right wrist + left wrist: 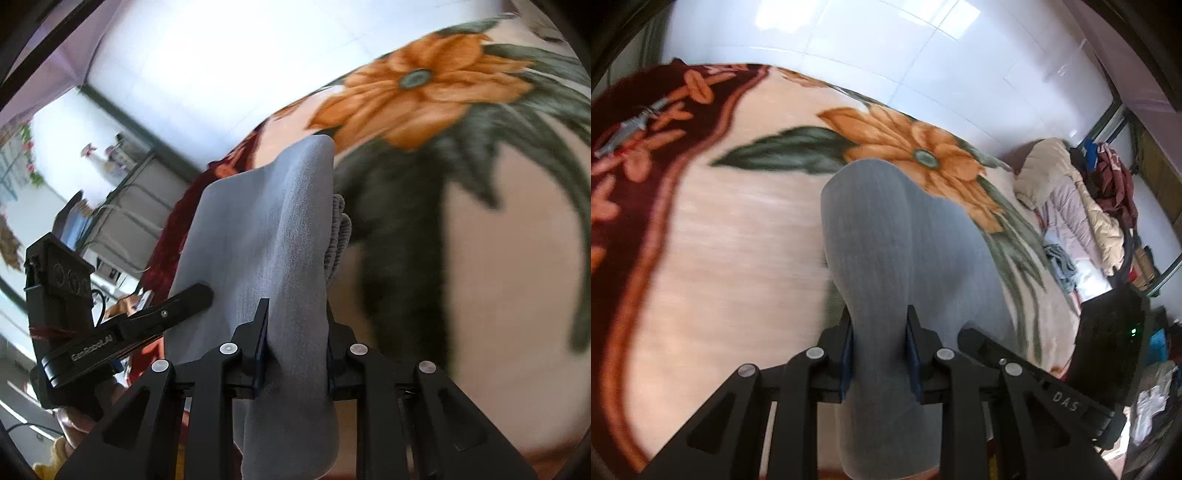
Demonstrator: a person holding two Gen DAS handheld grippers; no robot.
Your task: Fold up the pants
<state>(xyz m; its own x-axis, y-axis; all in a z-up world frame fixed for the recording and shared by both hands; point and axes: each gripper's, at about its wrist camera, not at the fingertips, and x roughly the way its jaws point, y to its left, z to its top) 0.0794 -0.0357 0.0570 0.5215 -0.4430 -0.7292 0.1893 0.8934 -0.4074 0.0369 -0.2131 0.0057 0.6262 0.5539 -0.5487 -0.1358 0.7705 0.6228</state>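
Both jaws are clenched on the grey pants (886, 236): left gripper (880, 354) and right gripper (295, 345) each pinch cloth running toward twelve o'clock over the floral blanket (738, 240). Likely mid-fold; next, carry both edges across evenly.

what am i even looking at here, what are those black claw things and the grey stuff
The black claws are two hand-held grippers: a person carries one in each hand, with no robot arm involved. Each picture comes from a wide-angle camera mounted on one gripper, looking forward along its two fingers, which is why the edges curve. One view shows the left gripper, the other the right gripper. The grey stuff is a pair of grey pants, and both grippers are closed on the cloth. Underneath lies a cream blanket printed with orange flowers and green leaves. In the left view, a pile of clothes sits at the far right.
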